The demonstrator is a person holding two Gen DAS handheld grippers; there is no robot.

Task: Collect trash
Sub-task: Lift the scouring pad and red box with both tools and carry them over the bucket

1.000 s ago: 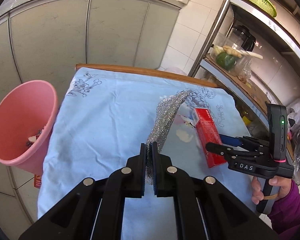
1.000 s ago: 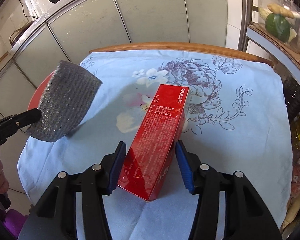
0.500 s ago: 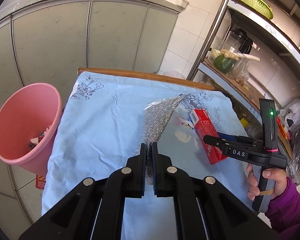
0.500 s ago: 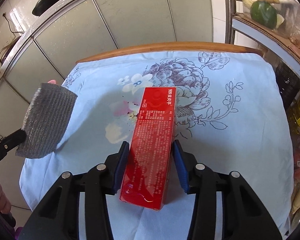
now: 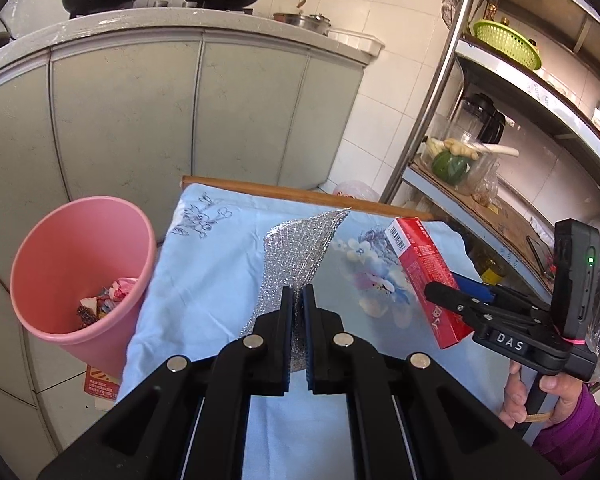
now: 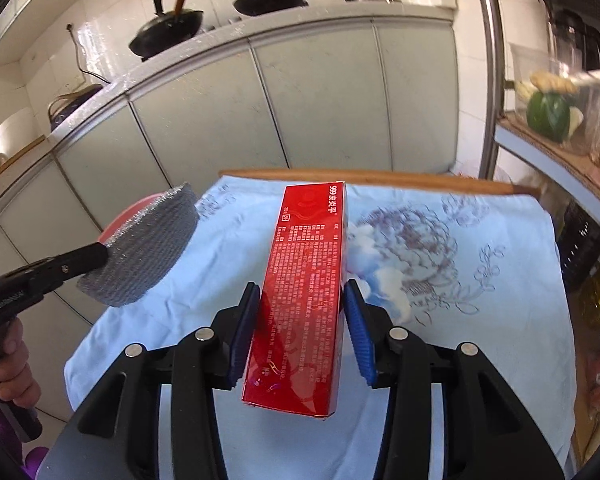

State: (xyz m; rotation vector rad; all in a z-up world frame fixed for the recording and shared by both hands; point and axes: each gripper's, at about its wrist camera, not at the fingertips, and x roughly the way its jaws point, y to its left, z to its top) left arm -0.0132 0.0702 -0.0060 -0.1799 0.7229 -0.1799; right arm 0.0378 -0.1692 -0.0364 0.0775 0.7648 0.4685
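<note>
Left wrist: silver mesh (image 5: 296,252) clamped in left hand-held gripper (image 5: 297,312), now lifted higher off desk (image 5: 204,280). Right wrist: red box (image 6: 304,280) clamped in right hand-held gripper (image 6: 300,328), raised clear of cloth, no longer resting on it. Both pieces airborne; next likely carry leftward to pink bin (image 5: 76,272) beside desk.

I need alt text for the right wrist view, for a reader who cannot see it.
The right hand-held gripper holds a red box lifted over a table with a light blue floral cloth. At left, the left hand-held gripper holds a silver mesh scourer above a partly hidden pink bin.
</note>
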